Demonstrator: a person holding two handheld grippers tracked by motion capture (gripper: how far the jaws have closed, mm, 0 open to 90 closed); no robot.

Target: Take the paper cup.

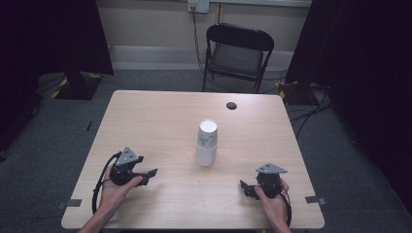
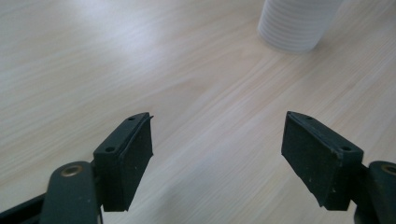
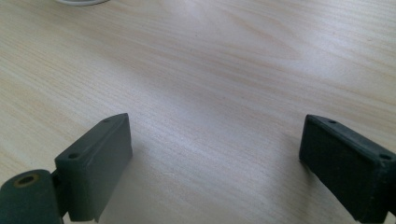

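The left gripper (image 1: 151, 173) sits near the left front of the wooden table (image 1: 160, 111), held in the person's left hand (image 1: 116, 189), its jaws pointing across the tabletop toward the middle. In the left gripper view the two black pads (image 2: 135, 154) stand apart with bare wood between them — open, gripping nothing.

The right gripper (image 1: 244, 187) rests low at the right front of the table in the person's right hand (image 1: 272, 201), jaws aimed to the left and slightly inward. Its own view shows the pads (image 3: 100, 158) set wide, again with only tabletop between them.

The stack of white paper cups (image 1: 207, 143) stands near the centre of the table, between the two grippers and farther from the person than either, touching neither. It is upside down — wide mouth on the wood, narrow base uppermost — so its long axis runs vertical, with no lean that can be made out. A faint printed pattern shows on its side. The ribbed lower rims of the stack (image 2: 296, 23) appear at the top right of the left gripper view.

A small dark round hole (image 1: 231, 105) lies in the tabletop near the far edge, and a black folding chair (image 1: 238, 53) stands beyond the table.
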